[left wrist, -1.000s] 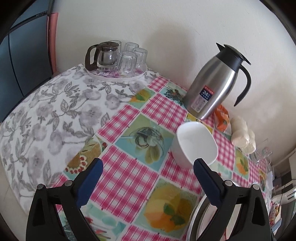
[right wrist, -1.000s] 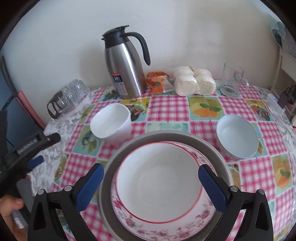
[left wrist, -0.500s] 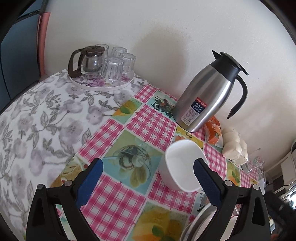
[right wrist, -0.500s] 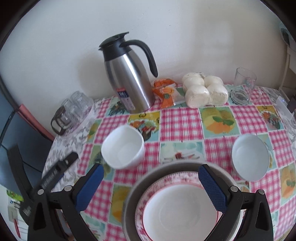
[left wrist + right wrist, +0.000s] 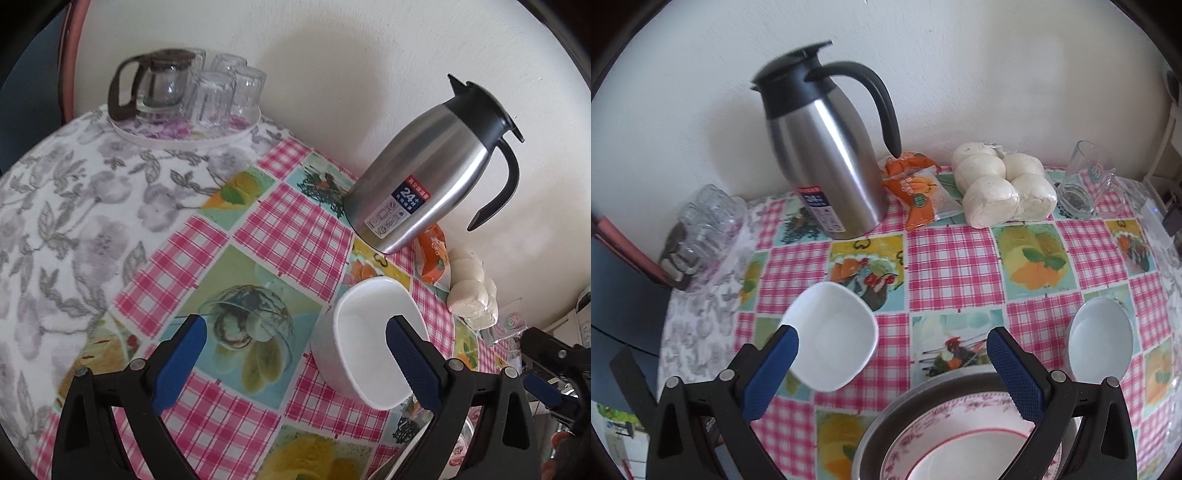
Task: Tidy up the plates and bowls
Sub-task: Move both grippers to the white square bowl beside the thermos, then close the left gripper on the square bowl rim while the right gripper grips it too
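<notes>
Holding both grippers spread over the table (image 5: pixel 953 258), you grip nothing.

Your left gripper (image 5: pixel 295 354) frames the square bowl (image 5: pixel 369 339) on the pink checked cloth; your right gripper (image 5: pixel 892 360) hangs above the stacked plate (image 5: pixel 960 443), round bowl (image 5: pixel 1099 343) beside it. A thermos (image 5: pixel 827 162) stands at the white wall.

2 white bowls (image 5: pixel 831 339), 1 plate (image 5: pixel 960 443) – 1 flask (image 5: pixel 827 162)
</notes>
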Demonstrator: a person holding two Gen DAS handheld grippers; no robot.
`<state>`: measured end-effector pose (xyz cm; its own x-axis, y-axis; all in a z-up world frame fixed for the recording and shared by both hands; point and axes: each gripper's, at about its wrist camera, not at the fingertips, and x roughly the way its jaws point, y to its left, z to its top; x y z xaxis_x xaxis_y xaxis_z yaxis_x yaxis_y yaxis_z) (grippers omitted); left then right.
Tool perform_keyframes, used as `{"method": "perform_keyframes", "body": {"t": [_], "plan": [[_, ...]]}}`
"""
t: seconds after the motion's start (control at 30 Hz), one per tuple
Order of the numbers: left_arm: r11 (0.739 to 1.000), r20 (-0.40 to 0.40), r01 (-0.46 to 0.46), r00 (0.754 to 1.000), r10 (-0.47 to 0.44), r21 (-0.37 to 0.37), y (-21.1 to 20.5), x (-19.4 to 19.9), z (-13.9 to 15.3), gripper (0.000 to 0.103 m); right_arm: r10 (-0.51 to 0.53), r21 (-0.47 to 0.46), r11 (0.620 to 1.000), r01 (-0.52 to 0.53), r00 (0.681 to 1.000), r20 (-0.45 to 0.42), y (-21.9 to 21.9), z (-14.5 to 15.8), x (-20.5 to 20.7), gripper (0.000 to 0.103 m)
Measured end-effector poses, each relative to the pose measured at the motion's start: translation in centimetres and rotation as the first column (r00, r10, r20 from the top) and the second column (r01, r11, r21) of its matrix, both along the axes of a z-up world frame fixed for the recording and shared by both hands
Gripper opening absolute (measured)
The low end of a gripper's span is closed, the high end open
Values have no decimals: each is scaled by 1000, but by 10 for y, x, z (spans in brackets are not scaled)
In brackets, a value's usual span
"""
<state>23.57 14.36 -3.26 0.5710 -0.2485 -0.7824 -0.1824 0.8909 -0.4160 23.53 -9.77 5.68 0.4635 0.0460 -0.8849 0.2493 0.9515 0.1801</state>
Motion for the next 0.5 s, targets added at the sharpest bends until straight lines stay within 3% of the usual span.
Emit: {"method": "perform_keyframes", "body": {"t": [0.07,0.13,0.17,0.2,0.4,0.5], "plan": [[1000,0,7,1000,-7,-4,-1,4,-4,96,0,-16,1000,0,1000,-15,2,-7,6,103],[1000,-1,11,1000,-11,-7,-1,8,-7,80,0,-30,1000,-1,1000,-30,4,-16,13,99],[1000,-6,12,1000,-12,-8,-1,10,-9,77,-1,-37,999,-1,999,-36,5,-19,15,96],[1000,-10,13,1000,-13,-9,0,12,-11,76,0,-45,999,-2,999,-45,7,-23,18,89],[999,-4,33,999,-33,-22,-2,21,-16,76,11,-69,997,-18,995,-100,16,-51,29,78],[998,-1,53,999,-53,-23,-8,25,-17,67,14,-82,996,-24,992,-124,20,-63,34,72]]}}
